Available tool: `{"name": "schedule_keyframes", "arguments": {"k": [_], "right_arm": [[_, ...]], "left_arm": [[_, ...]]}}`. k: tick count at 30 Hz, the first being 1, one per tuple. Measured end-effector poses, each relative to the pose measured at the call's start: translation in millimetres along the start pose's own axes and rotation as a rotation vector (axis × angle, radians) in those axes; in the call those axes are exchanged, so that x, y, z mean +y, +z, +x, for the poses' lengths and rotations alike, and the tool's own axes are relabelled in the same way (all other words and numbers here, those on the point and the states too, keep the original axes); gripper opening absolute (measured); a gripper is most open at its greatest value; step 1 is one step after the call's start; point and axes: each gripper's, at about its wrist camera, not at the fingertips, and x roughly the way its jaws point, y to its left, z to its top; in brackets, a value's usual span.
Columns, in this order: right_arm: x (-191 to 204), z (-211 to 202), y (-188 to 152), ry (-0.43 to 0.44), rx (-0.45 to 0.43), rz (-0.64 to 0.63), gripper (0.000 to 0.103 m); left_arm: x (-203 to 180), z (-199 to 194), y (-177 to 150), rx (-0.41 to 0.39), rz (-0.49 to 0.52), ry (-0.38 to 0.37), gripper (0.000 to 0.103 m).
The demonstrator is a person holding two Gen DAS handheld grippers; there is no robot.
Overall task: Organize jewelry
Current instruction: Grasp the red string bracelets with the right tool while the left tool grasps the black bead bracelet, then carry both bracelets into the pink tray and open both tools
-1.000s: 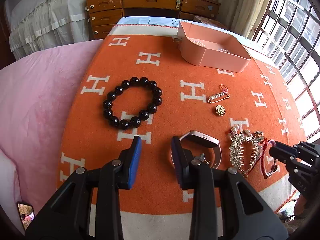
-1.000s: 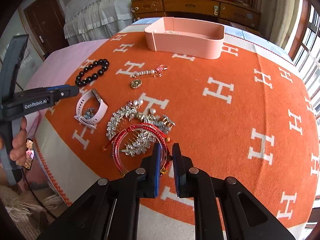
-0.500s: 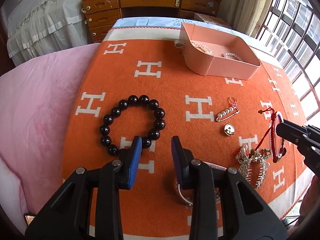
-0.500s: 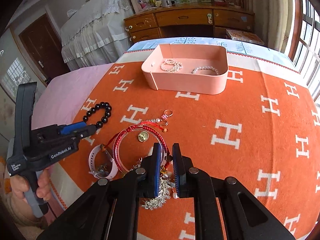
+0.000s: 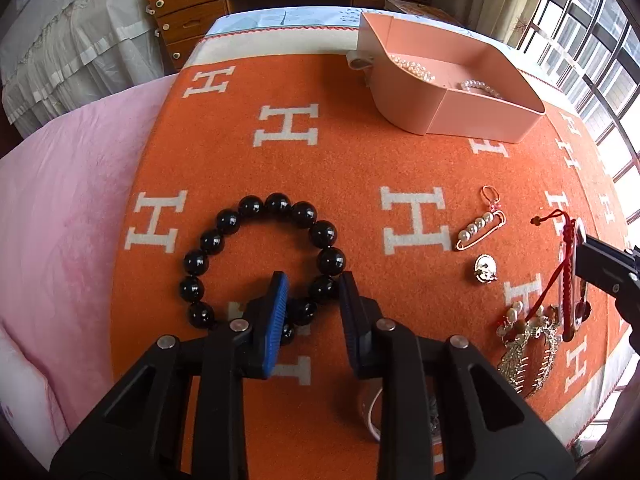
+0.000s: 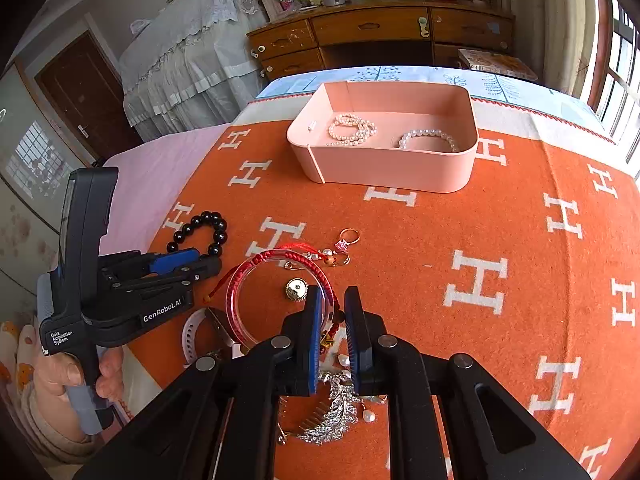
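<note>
A black bead bracelet (image 5: 256,248) lies on the orange blanket (image 5: 340,160). My left gripper (image 5: 313,284) hangs over its near right side with its jaws closing; a bead sits between the blue pads, and a gap still shows. My right gripper (image 6: 330,296) is shut on a red corded bangle (image 6: 244,284) and holds it up off the blanket. In the left wrist view the red corded bangle (image 5: 568,272) hangs at the far right. A pink box (image 6: 384,168) at the back holds pearl bracelets (image 6: 352,130).
On the blanket lie a pearl pin (image 5: 478,228), a gold charm (image 5: 485,268), a silver hair comb (image 5: 528,352) and a white watch (image 6: 192,332). A pink sheet (image 5: 60,220) covers the left. A wooden dresser (image 6: 380,36) stands behind.
My left gripper has moved forward from the watch onto the black bracelet and its jaws have narrowed. My right gripper has lifted the red bangle off the pile and carried it forward.
</note>
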Motion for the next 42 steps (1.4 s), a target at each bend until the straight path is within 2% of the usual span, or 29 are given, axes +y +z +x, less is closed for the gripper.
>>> {"name": "schedule_keyframes", "arguments": {"k": [5, 6, 8, 12, 18, 25, 30, 33, 36, 42], "right_arm": [[-8, 0, -1, 0.004, -0.001, 0.023, 0.011], [-10, -1, -1, 0.003, -0.003, 0.028, 0.011], [-13, -4, -3, 0.003, -0.008, 0.036, 0.012], [-16, -14, -4, -0.003, -0.028, 0.04, 0.012], [-15, -42, 2, -0.011, -0.079, 0.031, 0.012], [-20, -90, 38, -0.033, -0.184, 0.033, 0.012], [-39, -104, 76, -0.032, -0.224, 0.091, 0.012], [-55, -96, 100, -0.039, -0.228, 0.141, 0.012], [-73, -78, 120, -0.044, -0.211, 0.19, 0.012], [-98, -5, 143, -0.087, -0.117, 0.235, 0.012]], "left_arm": [[0, 1, 3, -0.025, -0.025, -0.003, 0.021], [2, 0, 3, -0.028, -0.045, -0.014, 0.012], [8, -8, 4, -0.043, -0.087, -0.046, 0.012], [11, -39, 6, -0.116, -0.132, -0.073, 0.012], [1, -88, 17, -0.201, -0.138, -0.138, 0.012], [-30, -147, 47, -0.307, -0.117, -0.232, 0.012], [-59, -177, 83, -0.386, -0.094, -0.258, 0.012], [-73, -175, 108, -0.409, -0.088, -0.243, 0.012], [-85, -157, 134, -0.391, -0.086, -0.236, 0.012], [-100, -75, 176, -0.314, -0.07, -0.139, 0.012]]}}
